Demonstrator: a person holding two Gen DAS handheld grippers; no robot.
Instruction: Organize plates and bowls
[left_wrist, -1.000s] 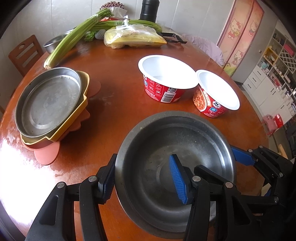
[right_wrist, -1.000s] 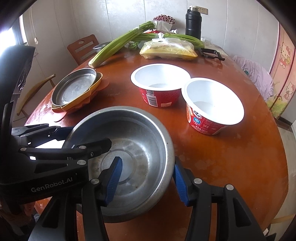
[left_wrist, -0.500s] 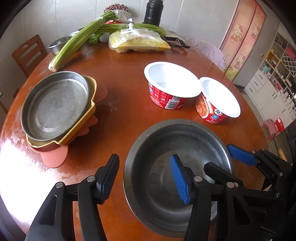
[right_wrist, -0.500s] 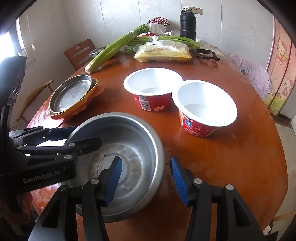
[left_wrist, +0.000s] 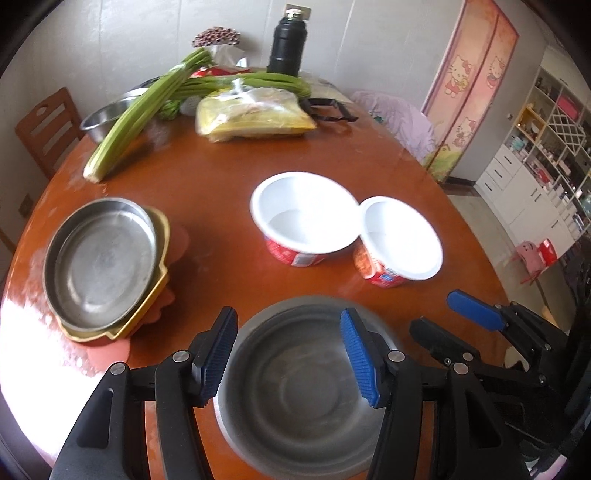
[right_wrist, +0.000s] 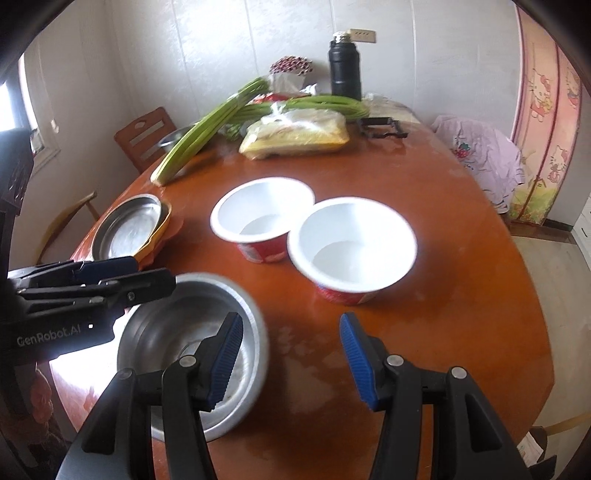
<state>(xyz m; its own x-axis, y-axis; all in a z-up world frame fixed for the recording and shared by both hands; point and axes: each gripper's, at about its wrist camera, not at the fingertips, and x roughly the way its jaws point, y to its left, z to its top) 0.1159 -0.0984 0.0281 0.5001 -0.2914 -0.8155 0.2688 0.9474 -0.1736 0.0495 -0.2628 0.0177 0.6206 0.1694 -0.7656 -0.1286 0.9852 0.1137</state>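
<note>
A steel bowl (left_wrist: 303, 384) sits on the round wooden table (left_wrist: 221, 177) near its front edge; it also shows in the right wrist view (right_wrist: 166, 332). My left gripper (left_wrist: 290, 356) is open above it, holding nothing. My right gripper (right_wrist: 291, 360) is open above the table, its left finger over the bowl's right rim. Two white-lined red paper bowls (left_wrist: 304, 218) (left_wrist: 400, 240) stand side by side mid-table. A steel plate (left_wrist: 99, 262) lies stacked on a yellow plate (left_wrist: 159, 291) and a reddish one at the left.
Celery (left_wrist: 147, 107), a yellow bag (left_wrist: 255, 114), a black flask (left_wrist: 286, 40) and a steel basin (left_wrist: 107, 118) crowd the far side. A wooden chair (left_wrist: 44, 129) stands at left. The right gripper's arm (left_wrist: 491, 332) reaches in beside the bowl.
Both grippers have pulled back and up from the steel bowl, which stays on the table. The views now look from higher and further away.
</note>
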